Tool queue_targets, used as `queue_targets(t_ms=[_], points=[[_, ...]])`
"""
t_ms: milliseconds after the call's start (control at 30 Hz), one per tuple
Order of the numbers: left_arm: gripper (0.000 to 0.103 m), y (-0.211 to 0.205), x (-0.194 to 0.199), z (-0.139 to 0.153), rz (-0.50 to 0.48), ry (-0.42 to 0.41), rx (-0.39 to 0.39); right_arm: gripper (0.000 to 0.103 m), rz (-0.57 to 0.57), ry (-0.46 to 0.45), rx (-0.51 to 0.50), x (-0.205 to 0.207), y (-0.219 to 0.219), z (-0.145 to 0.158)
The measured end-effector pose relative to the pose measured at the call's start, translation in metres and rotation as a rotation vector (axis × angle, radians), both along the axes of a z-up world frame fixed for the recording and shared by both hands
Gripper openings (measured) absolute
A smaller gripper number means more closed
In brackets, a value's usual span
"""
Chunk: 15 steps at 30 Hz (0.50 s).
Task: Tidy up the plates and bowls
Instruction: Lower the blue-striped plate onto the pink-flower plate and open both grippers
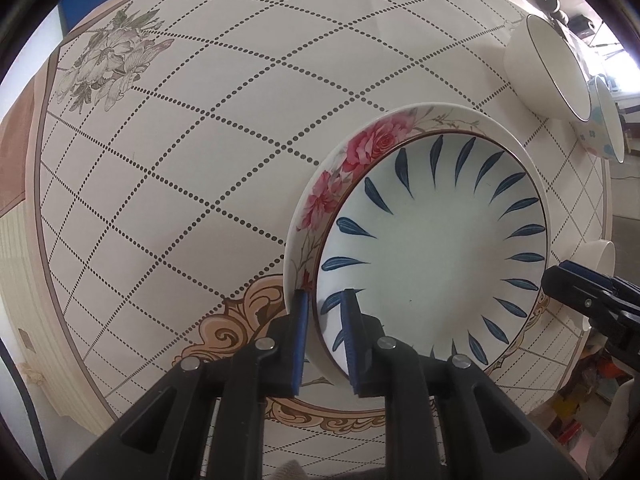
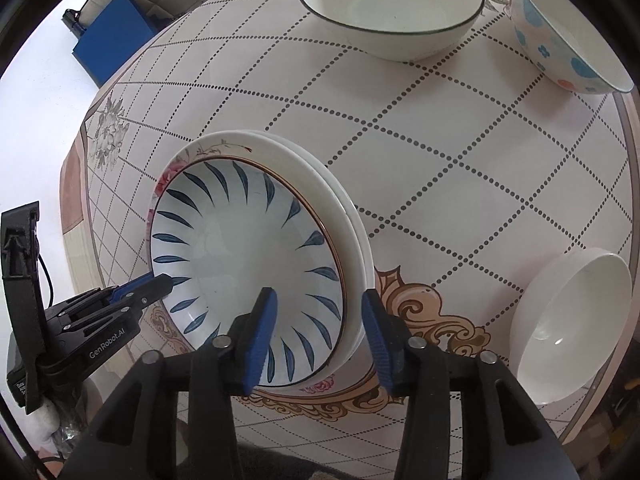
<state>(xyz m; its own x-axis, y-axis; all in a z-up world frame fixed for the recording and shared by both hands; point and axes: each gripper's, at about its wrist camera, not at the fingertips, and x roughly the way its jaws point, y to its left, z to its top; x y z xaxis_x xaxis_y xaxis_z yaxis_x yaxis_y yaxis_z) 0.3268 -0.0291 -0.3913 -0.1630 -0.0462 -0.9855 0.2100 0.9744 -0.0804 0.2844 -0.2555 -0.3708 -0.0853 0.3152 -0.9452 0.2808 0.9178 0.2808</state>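
Blue-leaf plate [image 1: 432,248]: round, face up, lying flat on top of a rose-rimmed plate [image 1: 352,148], lower right of centre in the left wrist view, lower centre-left in the right wrist view. Being round, it has no long axis.

Left gripper [image 1: 325,340]: points straight down at the near rim of the blue-leaf plate. Jaws nearly closed, one blue pad outside the rim and one inside; whether they press the rim cannot be told.

Right gripper [image 2: 318,338]: jaws stand about half open and straddle the right-hand rim of the stack, left pad over the blue-leaf plate, right pad outside, neither touching.

Table [image 1: 200,160]: dotted diamond pattern, grey flower print at upper left.

Right wrist view only: a plain white plate edge under the stack, the full black-rimmed bowl [image 2: 390,8] at top, spotted bowl [image 2: 560,36] upper right, white bowl [image 2: 572,328] lower right. The left wrist view shows these bowls only edge-on at the right border.
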Motion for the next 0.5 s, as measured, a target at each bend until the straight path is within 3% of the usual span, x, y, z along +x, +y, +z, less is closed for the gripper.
queue_targets(t_ms=[100,233,333,500], points=[[0.017,-0.01,-0.011,0.011,-0.019,-0.028,0.011,0.054,0.013,-0.018,-0.018,0.001,0.005,0.009],[0.05,-0.016,-0.022,0.028,-0.021,-0.093,0.005,0.082,0.048,-0.043,-0.075,-0.003,0.013,0.018],[0.08,-0.018,-0.027,0.041,-0.008,-0.134,-0.018,0.093,0.07,-0.064,-0.118,-0.01,0.019,0.023],[0.082,-0.018,-0.037,0.065,0.01,-0.207,-0.01,0.093,0.078,-0.093,-0.174,-0.024,0.028,0.033]])
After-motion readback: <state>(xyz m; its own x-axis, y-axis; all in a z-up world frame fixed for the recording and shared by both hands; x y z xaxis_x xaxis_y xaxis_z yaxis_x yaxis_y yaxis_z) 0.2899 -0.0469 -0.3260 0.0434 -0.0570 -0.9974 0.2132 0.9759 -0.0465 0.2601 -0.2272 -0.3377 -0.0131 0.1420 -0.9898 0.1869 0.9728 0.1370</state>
